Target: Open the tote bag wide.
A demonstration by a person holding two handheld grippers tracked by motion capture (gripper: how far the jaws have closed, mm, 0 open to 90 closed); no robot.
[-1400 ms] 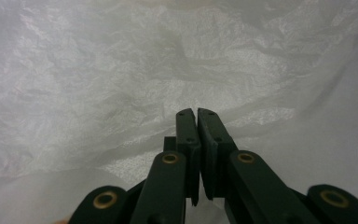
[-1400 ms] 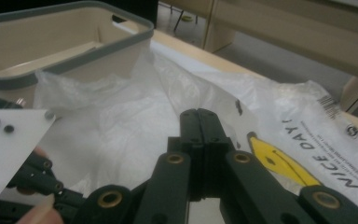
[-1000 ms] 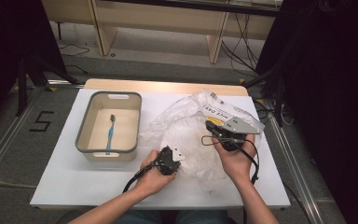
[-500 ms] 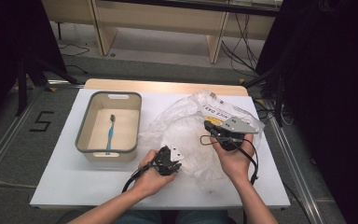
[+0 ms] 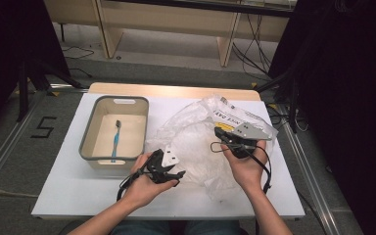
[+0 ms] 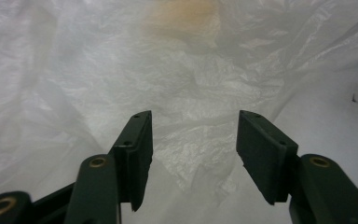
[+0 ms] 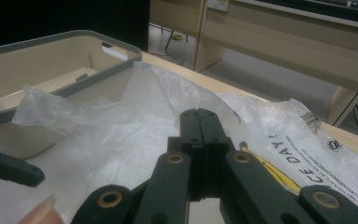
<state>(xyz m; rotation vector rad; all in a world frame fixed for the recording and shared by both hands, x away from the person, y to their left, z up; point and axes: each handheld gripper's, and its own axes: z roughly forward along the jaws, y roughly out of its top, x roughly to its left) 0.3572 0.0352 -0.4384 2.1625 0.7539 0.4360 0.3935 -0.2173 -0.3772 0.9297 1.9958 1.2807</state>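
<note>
I see the bag (image 5: pixel 200 142), a crumpled clear plastic one with black print and a yellow mark, spread across the right half of the white table (image 5: pixel 68 196). It lies just right of the bin (image 5: pixel 89 128), and in the right gripper view one raised edge of it stands against the bin's near wall.

My left gripper (image 5: pixel 176 175) sits at the bag's near left edge, held in the left hand (image 5: pixel 144 183). In the left gripper view its jaws stand wide apart with nothing between them, aimed at the wrinkled plastic just ahead; I cannot tell whether their tips touch the film.

My right gripper (image 5: pixel 218 132) rests over the bag's right part, held in the right hand (image 5: pixel 245 169), with its grey plate lying near the printed area. In the right gripper view its jaws are pressed together. I cannot tell whether any plastic is caught between them; the bag rises just beyond the tips.

The bin is beige with a grey rim, and a blue toothbrush (image 5: pixel 115 141) lies flat on its floor, bristles toward the far end. The two grippers are apart from each other, with the bag's middle between them.
</note>
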